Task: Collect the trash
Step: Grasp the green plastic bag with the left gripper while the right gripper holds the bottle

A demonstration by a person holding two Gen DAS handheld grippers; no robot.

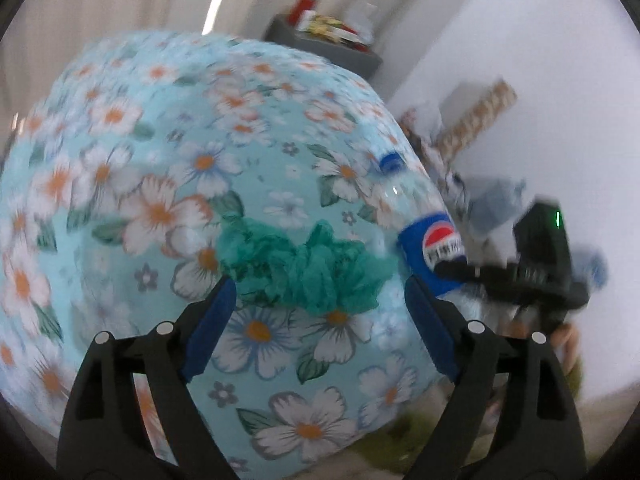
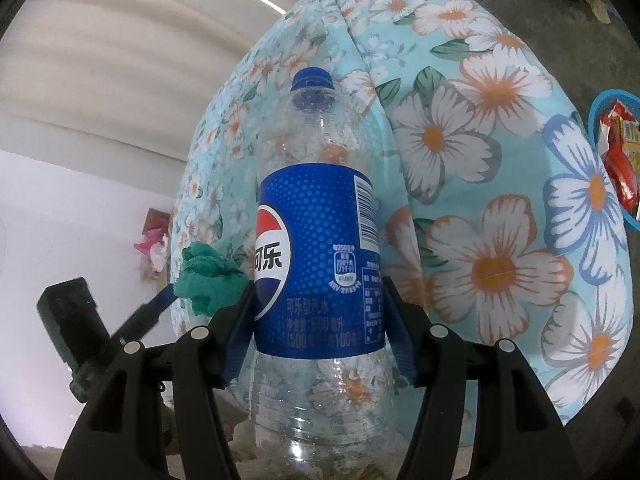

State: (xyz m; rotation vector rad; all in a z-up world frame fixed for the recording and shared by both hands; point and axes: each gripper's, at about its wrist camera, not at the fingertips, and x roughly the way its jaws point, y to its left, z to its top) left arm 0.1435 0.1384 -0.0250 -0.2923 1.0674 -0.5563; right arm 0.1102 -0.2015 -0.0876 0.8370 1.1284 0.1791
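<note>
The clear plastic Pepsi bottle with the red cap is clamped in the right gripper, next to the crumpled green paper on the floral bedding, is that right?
Not quite: the clear plastic Pepsi bottle has a blue cap, not red, as the right wrist view shows. The right gripper does clamp it, beside the crumpled green paper on the floral bedding.

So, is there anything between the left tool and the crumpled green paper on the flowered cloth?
Nothing visible. The left tool is open, and the crumpled green paper lies on the light blue flowered cloth just ahead, between its two blue pads. The clear plastic cola bottle, gripped by the right tool, stands to the side, not in the way.
</note>
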